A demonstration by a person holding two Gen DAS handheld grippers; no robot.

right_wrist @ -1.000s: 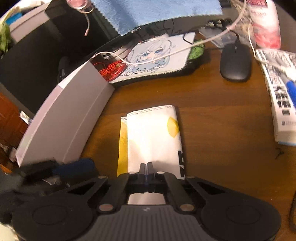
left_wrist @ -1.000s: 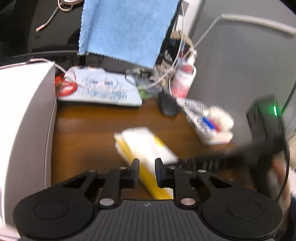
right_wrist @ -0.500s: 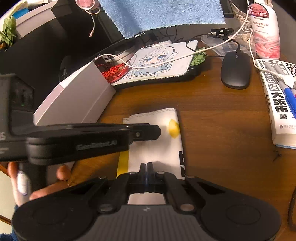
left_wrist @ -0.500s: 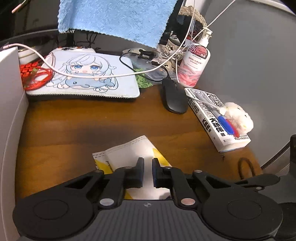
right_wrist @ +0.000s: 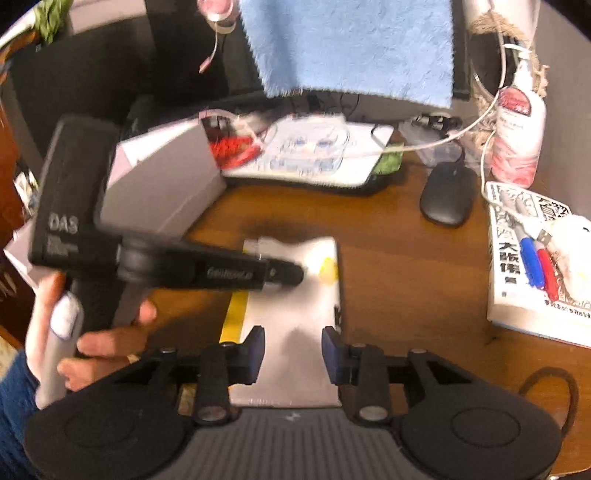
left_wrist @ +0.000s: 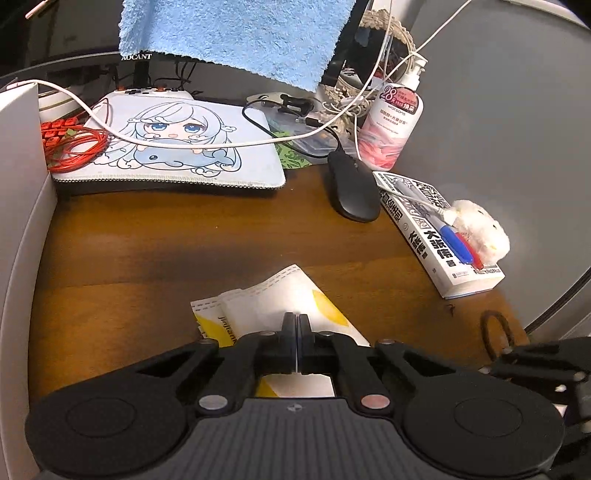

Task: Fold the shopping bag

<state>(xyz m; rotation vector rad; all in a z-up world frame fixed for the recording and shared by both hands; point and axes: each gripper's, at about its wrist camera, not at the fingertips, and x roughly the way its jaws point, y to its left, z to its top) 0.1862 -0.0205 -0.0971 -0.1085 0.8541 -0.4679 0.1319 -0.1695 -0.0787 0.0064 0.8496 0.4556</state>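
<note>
My left gripper is pinched together over the folded shopping bag lying flat on the wooden desk, my right gripper spread wide above it, so press gently, keeping layers aligned.

desk: glossy wood | towel: fluffy cloth | claws: matt plastic

A home desk corner here: wooden tabletop crowded with a black computer mouse, cartoon-print mouse pad, a book with pens on top, lotion pump bottle, tangled cables, blue towel hanging overhead.
</note>
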